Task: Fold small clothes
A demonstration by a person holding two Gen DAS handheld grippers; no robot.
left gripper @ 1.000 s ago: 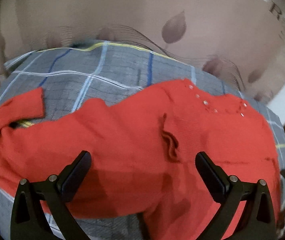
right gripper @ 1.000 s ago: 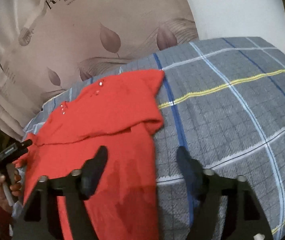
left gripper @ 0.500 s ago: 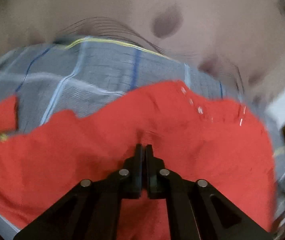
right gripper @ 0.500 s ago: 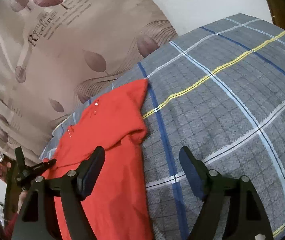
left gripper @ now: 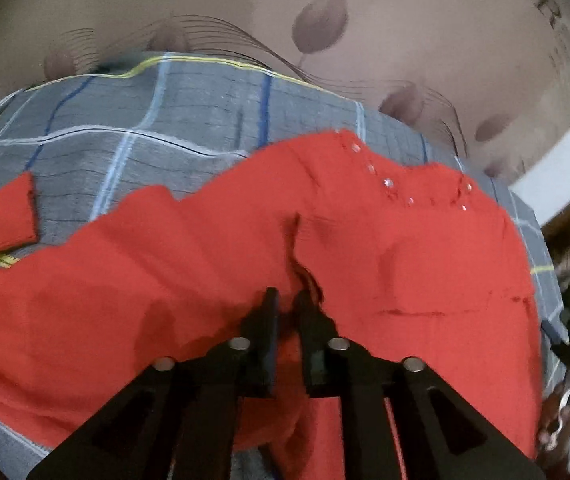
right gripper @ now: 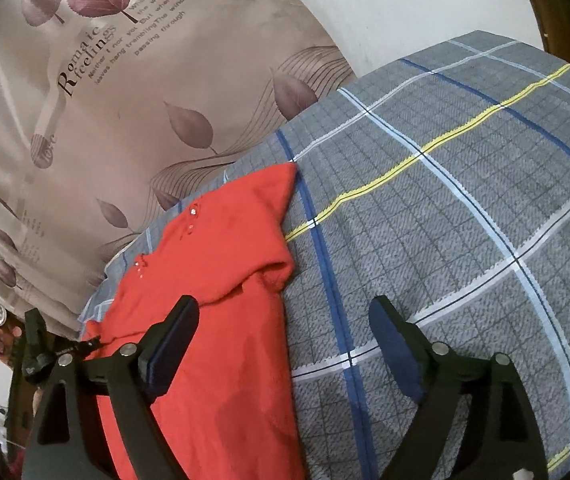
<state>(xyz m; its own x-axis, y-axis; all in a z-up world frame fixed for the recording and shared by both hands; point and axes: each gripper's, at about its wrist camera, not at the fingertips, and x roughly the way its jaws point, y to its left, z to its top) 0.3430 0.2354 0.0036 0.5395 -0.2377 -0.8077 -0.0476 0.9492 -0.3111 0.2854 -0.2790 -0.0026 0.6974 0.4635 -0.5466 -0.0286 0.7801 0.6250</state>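
So the soft red knit top (left gripper: pixel 189 280) with the little shiny studs at its neckline is spread flat on the grey plaid bedspread (right gripper: pixel 465 208), neck end toward the beige leaf-print curtain (right gripper: pixel 133 92). One sleeve is already lying folded across the top's body, ending in a cuff right around the middle. My guess is that it's laid out flat like this so each flap can be pulled over cleanly.

The left gripper (left gripper: pixel 287 304) is angled steeply down onto the middle of the top, right at that folded sleeve's cuff. Its jaws have just eased apart a bit and now stand nearly together, with a narrow gap. There's red fabric showing in that gap, but I can't tell if the pads are really biting on it or just sitting over it. Looks like it's going for a pinch of the cuff or a crease there.

The right gripper (right gripper: pixel 285 344) is tipped down more gently and sits over the top's side edge, one finger above the red knit, the other above bare bedspread. Its jaws have been opening and are spread wide, holding nothing.
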